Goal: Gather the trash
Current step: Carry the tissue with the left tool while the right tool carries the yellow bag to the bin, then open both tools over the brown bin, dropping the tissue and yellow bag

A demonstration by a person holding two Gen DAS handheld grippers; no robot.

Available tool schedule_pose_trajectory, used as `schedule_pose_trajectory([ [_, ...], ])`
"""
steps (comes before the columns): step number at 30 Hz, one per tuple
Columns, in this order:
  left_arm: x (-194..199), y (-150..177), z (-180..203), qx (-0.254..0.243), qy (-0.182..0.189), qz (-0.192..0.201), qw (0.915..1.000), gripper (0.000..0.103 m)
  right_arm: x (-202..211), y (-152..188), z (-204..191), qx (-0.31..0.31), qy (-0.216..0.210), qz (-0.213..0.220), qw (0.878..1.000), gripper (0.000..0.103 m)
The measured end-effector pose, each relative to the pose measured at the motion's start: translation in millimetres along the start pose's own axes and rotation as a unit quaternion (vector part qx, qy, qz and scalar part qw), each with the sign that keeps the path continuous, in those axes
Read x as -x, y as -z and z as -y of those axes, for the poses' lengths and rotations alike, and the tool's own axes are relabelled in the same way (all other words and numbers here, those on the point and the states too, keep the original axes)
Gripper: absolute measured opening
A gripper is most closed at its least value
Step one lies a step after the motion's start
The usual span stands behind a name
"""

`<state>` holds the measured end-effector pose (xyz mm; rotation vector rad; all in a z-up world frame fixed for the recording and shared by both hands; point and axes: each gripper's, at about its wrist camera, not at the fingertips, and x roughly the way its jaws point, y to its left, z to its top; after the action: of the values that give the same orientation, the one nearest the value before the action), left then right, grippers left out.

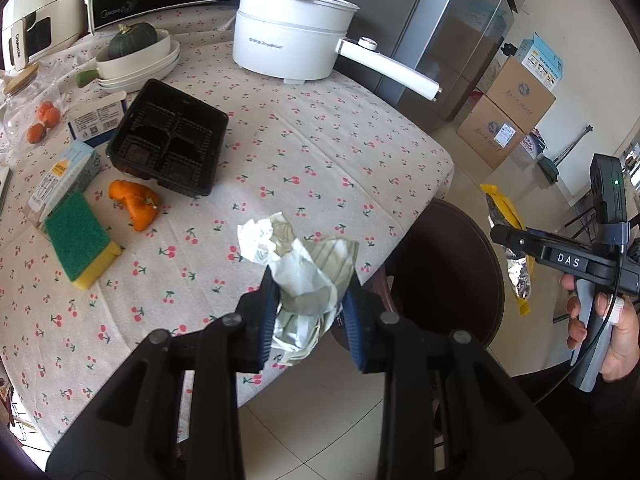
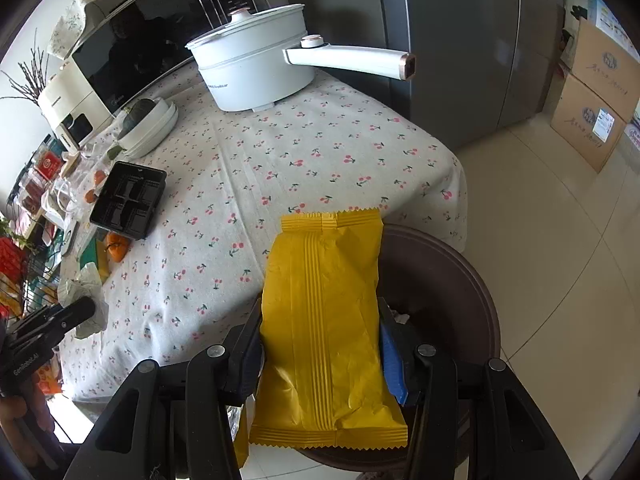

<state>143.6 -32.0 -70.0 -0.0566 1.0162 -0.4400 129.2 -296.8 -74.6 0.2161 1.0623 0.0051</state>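
Left wrist view shows my left gripper (image 1: 310,300) pinching a crumpled wad of paper (image 1: 298,268) between its blue pads, the wad held over the near edge of the table (image 1: 320,152), which wears a cherry-print cloth. On that cloth I see a black plastic tray (image 1: 168,140), an orange pepper (image 1: 136,204) just in front of it, a green-and-yellow sponge (image 1: 82,246) to the left, and a white electric pot (image 1: 292,36) at the far side. My right gripper (image 1: 516,240) appears off to the right in my hand (image 1: 612,332), beyond the table's edge.

From the right wrist view, that right gripper (image 2: 320,340) is clamped on a yellow snack wrapper (image 2: 324,320), which stands upright between the pads. Below it sits a dark brown round bin (image 2: 460,280), beside the table edge. The left gripper (image 2: 72,312) with its paper shows at the far left.
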Motion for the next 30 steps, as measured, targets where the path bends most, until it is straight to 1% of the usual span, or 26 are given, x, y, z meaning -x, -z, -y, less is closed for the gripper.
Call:
schedule_pose_trajectory([
  [4, -14, 1, 25, -0.03, 0.015, -0.008, 0.9994, 0.032, 6, 10, 17, -0.004, 0.016, 0.003, 1.0, 0.051],
  [9, -36, 2, 59, -0.064, 0.053, -0.016, 0.9964, 0.033, 8, 20, 39, -0.016, 0.027, -0.001, 0.999, 0.051],
  [11, -45, 3, 72, -0.079, 0.063, -0.02, 0.9947, 0.033, 7, 23, 47, -0.021, 0.032, -0.005, 0.999, 0.051],
  [16, -63, 3, 101, -0.114, 0.082, -0.018, 0.9899, 0.033, 6, 25, 58, -0.025, 0.044, -0.008, 0.999, 0.051],
  [20, -72, 4, 112, -0.135, 0.09, -0.014, 0.9866, 0.036, 7, 25, 64, -0.027, 0.051, -0.007, 0.998, 0.051],
  [21, -73, 4, 114, -0.141, 0.089, -0.01, 0.9859, 0.041, 6, 25, 65, -0.028, 0.051, -0.008, 0.998, 0.051],
  [22, -73, 5, 116, -0.147, 0.09, -0.004, 0.985, 0.053, 6, 25, 66, -0.029, 0.051, -0.009, 0.998, 0.051],
  [23, -73, 5, 117, -0.152, 0.088, -0.001, 0.9845, 0.061, 6, 25, 66, -0.029, 0.051, -0.009, 0.998, 0.051],
  [24, -72, 5, 117, -0.153, 0.075, 0.008, 0.9854, 0.073, 6, 24, 66, -0.029, 0.051, -0.009, 0.998, 0.051],
  [25, -71, 5, 117, -0.153, 0.062, 0.016, 0.9862, 0.082, 5, 24, 66, -0.029, 0.051, -0.01, 0.998, 0.051],
  [29, -67, 2, 111, -0.148, 0.023, 0.029, 0.9883, 0.089, 5, 24, 65, -0.028, 0.051, -0.009, 0.998, 0.051],
  [30, -65, 2, 109, -0.147, 0.013, 0.034, 0.9885, 0.092, 5, 24, 64, -0.027, 0.052, -0.009, 0.998, 0.051],
])
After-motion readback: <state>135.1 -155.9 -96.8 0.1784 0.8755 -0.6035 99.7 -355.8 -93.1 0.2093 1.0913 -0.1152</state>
